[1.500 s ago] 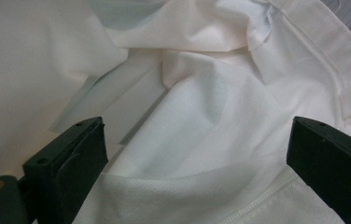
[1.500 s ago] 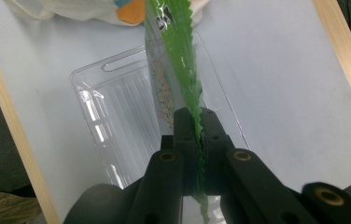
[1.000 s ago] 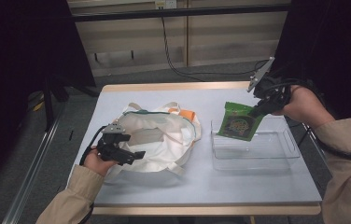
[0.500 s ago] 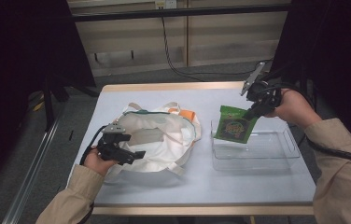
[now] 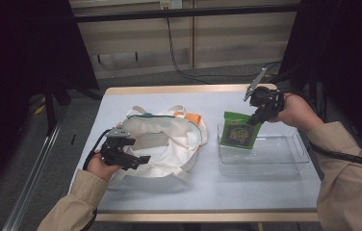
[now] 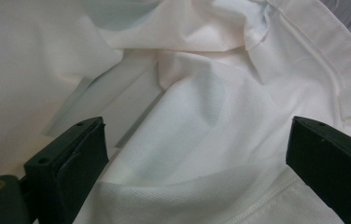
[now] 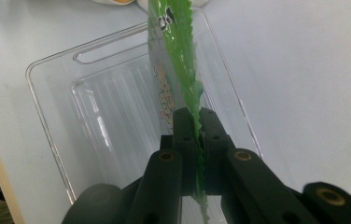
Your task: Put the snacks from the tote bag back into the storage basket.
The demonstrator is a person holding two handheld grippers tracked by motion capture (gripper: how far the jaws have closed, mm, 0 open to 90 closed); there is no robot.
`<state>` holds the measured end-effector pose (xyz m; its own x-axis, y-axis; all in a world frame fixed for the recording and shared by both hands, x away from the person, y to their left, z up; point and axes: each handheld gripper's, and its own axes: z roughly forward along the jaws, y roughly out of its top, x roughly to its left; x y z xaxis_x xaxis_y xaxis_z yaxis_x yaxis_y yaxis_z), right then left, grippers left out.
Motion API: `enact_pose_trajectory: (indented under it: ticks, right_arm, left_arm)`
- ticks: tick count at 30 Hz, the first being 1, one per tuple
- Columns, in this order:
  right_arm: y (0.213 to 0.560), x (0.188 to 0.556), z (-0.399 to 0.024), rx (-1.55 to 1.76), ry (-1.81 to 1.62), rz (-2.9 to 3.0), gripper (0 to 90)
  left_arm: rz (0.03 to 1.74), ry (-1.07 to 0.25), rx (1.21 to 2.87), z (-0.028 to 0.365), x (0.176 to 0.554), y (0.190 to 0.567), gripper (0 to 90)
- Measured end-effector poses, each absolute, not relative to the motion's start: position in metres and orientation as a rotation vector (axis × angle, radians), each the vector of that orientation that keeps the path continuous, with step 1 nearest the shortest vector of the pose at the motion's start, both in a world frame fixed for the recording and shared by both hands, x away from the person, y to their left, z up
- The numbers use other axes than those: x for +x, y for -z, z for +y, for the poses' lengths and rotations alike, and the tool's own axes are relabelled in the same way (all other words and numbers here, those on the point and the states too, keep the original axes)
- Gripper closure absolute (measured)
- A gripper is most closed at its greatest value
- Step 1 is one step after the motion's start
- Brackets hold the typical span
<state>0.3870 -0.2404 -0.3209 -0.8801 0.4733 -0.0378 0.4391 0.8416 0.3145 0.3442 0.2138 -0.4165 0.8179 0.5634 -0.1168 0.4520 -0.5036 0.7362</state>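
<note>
Two grippers work over the pale grey surface (image 5: pixel 160 197) in the high view. At the near left, the left gripper (image 5: pixel 138 159) lies on the white fabric tote bag (image 5: pixel 169 139), whose mouth gapes toward the far side; an orange item (image 5: pixel 194 117) shows at the bag's far edge. To the right stands a clear rectangular plastic tray (image 5: pixel 285 161). The right gripper (image 5: pixel 257 117), held by a hand in a tan sleeve, pinches the top right corner of a flat green snack packet (image 5: pixel 237 131), which hangs upright at the tray's far left corner, its lower edge down inside the tray.

From the left gripper view, both black jaws stand wide apart, one at each lower corner, with nothing pressed between them. Wrinkled white cloth of the bag (image 6: pixel 197 116) lies between and beyond them, and a stitched hem (image 6: pixel 341 70) runs down the right side.

Seen in the right gripper view, the jaws are clamped tight on the serrated edge of the green packet (image 7: pixel 176 56), seen edge-on and reaching away from the gripper (image 7: pixel 196 128). Below it sits the ribbed floor of the clear tray (image 7: pixel 108 116), with a handle slot at its far rim.
</note>
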Motion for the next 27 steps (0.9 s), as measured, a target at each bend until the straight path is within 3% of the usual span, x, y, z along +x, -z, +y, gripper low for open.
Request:
enact_pose_trajectory:
  ticks: [27]
  right_arm:
    - [0.330,0.409,-0.234,0.614,-0.451,2.889,85.4]
  left_arm:
    - [0.745,-0.181,2.197,0.214,0.344,0.417,5.4]
